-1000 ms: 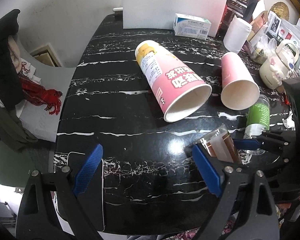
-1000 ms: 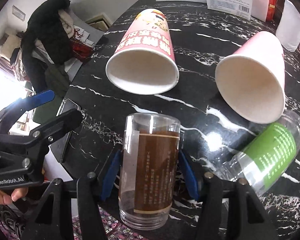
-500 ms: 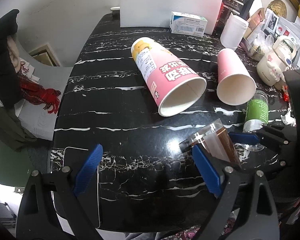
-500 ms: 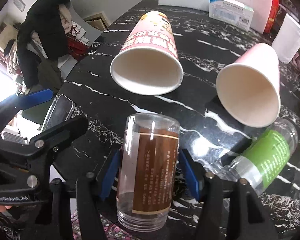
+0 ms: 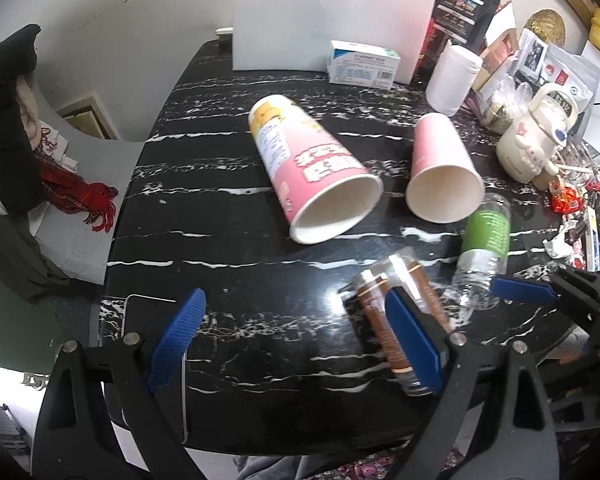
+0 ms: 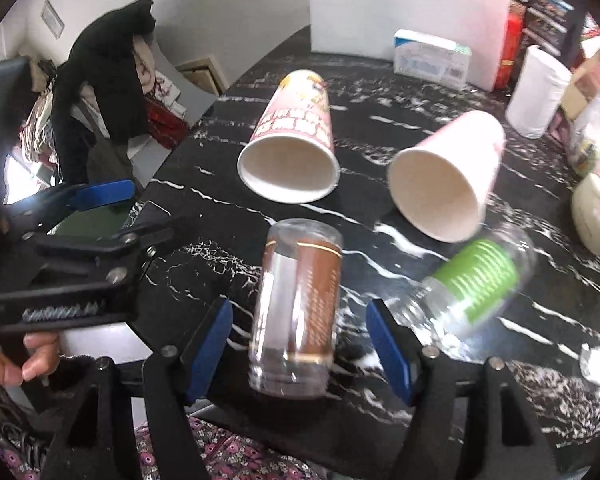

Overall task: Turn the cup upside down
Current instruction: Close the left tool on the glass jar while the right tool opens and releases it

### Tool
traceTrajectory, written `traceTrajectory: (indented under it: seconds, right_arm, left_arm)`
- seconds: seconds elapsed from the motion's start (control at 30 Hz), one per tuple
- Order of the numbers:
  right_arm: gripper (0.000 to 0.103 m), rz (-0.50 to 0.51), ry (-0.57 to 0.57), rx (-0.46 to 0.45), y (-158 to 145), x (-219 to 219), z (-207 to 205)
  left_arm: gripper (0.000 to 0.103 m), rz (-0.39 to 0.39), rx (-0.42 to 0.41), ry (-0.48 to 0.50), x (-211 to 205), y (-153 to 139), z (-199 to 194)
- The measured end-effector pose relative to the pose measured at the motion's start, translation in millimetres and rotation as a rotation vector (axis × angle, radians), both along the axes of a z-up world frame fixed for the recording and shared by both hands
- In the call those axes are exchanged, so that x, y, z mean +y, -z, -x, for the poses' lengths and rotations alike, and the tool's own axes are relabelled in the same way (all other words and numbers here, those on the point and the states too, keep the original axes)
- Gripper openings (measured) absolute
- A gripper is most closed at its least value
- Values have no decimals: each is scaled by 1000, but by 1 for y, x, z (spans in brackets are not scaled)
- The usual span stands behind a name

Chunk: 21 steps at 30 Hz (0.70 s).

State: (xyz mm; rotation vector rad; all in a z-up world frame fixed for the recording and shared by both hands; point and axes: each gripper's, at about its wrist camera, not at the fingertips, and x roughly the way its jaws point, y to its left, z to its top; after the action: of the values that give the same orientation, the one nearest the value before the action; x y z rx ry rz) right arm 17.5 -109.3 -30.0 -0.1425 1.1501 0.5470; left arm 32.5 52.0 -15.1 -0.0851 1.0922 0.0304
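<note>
A clear plastic cup with a brown label point(image 6: 296, 308) lies on its side near the front edge of the black marble table point(image 5: 220, 208), between the spread blue pads of my right gripper point(image 6: 300, 340), which do not touch it. It also shows in the left wrist view point(image 5: 396, 320), partly behind my left gripper's right finger. My left gripper point(image 5: 296, 340) is open and empty to its left. A large pink printed paper cup point(image 5: 316, 184), a plain pink paper cup point(image 5: 440, 172) and a clear cup with a green label point(image 5: 484, 240) lie on their sides behind it.
A phone point(image 5: 112, 344) lies at the table's front left corner. A white box point(image 5: 362, 64), a white board point(image 5: 332, 16), a white paper roll point(image 5: 454, 76), a cream kettle point(image 5: 536, 140) and clutter crowd the back and right. Clothes point(image 5: 8, 120) hang at the left.
The right gripper's pads, shut on the brown-label cup before, have spread apart and let it go. Both grippers have pulled back and up from the table.
</note>
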Motion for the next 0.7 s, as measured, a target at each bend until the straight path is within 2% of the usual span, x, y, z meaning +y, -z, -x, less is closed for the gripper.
traceTrajectory:
  seconds: [0.3,0.7]
  right_arm:
    - [70,-7,105,-61,-14,-52,26]
    - [70,-50,208,17,14,-94,36]
  left_arm:
    - [91,8,33,35,-45,13,-7]
    - [91,39,125,54,-82,50,-17]
